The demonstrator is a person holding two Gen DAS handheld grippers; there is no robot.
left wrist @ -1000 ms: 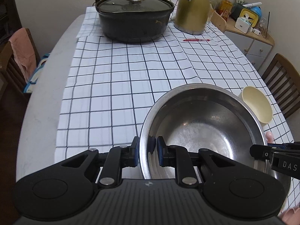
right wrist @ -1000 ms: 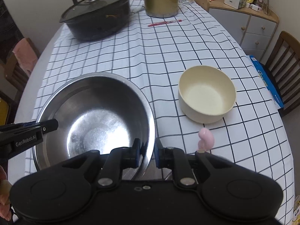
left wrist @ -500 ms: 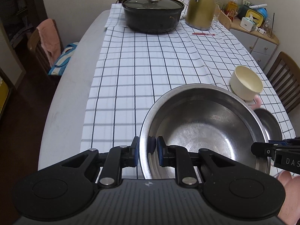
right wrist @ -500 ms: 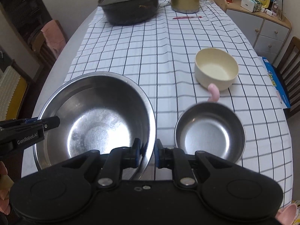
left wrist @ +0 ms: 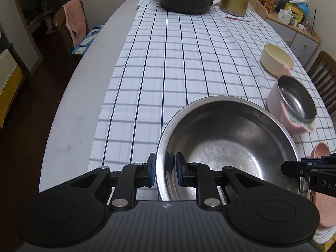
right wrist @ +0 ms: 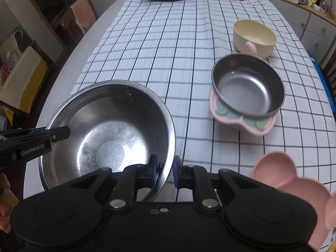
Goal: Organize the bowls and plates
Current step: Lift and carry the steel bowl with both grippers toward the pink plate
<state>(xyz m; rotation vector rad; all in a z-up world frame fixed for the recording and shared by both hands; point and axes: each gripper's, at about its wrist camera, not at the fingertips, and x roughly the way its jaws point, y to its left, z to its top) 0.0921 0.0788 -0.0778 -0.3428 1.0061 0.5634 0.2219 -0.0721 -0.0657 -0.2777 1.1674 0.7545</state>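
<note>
The large steel bowl [left wrist: 229,145] sat between both tongs — left tongs [left wrist: 164,168] and right tongs [right wrist: 164,171] each clamped on opposite rims, nearly closed.

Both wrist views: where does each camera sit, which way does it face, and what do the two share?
Left wrist: on the left gripper, looking down along the checked table; it clamps the big steel bowl at its left rim; the right gripper enters from the right.
Right wrist: on the right gripper, same heading, clamping the bowl's right rim; a fingertip shows at left.
Shared: big bowl, cream bowl, small steel bowl.
</note>
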